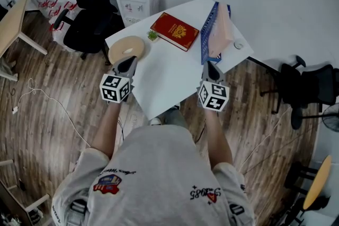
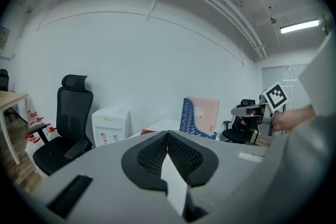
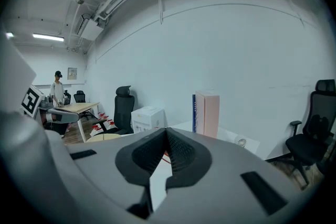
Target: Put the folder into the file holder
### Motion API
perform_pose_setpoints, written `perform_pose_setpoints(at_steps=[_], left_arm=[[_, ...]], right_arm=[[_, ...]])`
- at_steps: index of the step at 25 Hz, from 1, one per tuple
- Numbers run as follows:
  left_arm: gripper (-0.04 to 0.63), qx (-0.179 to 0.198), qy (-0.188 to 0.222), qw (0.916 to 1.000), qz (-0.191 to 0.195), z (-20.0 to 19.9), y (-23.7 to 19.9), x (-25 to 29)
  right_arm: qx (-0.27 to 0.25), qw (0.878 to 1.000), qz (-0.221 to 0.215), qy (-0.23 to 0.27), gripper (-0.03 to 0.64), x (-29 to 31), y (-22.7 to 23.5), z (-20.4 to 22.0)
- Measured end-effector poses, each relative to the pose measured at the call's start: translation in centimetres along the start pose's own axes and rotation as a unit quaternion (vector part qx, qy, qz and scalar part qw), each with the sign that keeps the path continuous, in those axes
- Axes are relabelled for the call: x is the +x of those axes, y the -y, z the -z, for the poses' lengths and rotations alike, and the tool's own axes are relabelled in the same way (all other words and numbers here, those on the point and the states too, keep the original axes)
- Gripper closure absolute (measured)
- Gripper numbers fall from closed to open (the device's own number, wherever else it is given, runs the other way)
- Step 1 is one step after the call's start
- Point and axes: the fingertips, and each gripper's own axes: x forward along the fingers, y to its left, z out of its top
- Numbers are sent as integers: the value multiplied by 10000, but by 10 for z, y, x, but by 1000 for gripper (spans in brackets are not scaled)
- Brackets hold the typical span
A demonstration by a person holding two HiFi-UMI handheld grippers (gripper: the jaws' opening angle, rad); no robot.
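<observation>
The left gripper (image 1: 127,62), jaws pressed together and empty, hovers over a white table (image 1: 164,82) with a tan round disc (image 1: 127,49) just ahead of its tips. Farther ahead, between the grippers, lies a red book (image 1: 175,31). The right gripper (image 1: 212,66), also closed on nothing, points at the blue file holder (image 1: 208,29), where the pink folder (image 1: 221,32) stands upright.

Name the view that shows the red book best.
Head view: the book lies on the table with its whole cover seen from above. Each gripper view shows only a thin red sliver of it, low and mostly hidden.
</observation>
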Motion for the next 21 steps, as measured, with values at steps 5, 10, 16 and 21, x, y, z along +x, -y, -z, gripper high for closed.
perform_pose_setpoints(at_steps=[5, 10, 16, 21], left_arm=[[589, -49, 1, 10000, -64, 3, -6, -6], [589, -41, 21, 10000, -42, 2, -1, -8], [589, -60, 38, 10000, -38, 2, 0, -7], [589, -91, 51, 9999, -70, 4, -1, -9]], right_arm=[[-11, 9999, -93, -50, 612, 1, -10, 3], [-54, 9999, -108, -63, 612, -4, -11, 3], [-56, 9999, -121, -55, 612, -5, -14, 2], [-67, 9999, -133, -56, 612, -6, -14, 4]])
